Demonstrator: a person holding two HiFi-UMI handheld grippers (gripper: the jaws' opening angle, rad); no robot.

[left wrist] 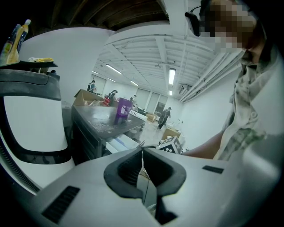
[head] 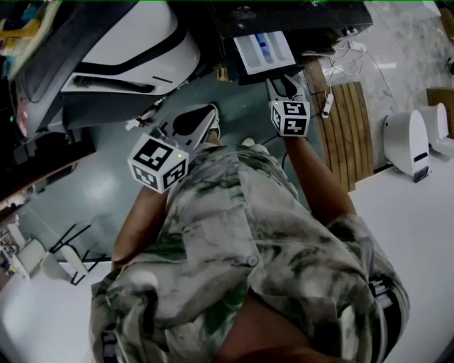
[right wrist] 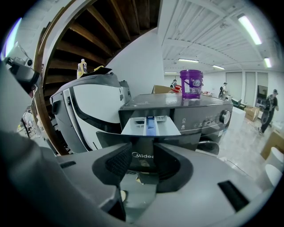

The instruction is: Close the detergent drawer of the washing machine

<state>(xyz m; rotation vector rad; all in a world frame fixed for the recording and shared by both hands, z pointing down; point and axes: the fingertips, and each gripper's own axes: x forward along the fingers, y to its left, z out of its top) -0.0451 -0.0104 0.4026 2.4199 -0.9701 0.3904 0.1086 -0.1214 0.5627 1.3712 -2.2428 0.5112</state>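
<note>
The dark grey washing machine stands ahead with its detergent drawer pulled out, white inside with a blue insert. The drawer's dark front panel shows in the gap of my right gripper, which is open and sits just in front of it; whether they touch I cannot tell. My left gripper is shut on nothing, held lower left of the drawer and away from it.
A big white-and-black appliance stands left of the washer. A purple bucket sits on the washer top. Right of me are a wooden plank, loose cables and a white device. People stand far off.
</note>
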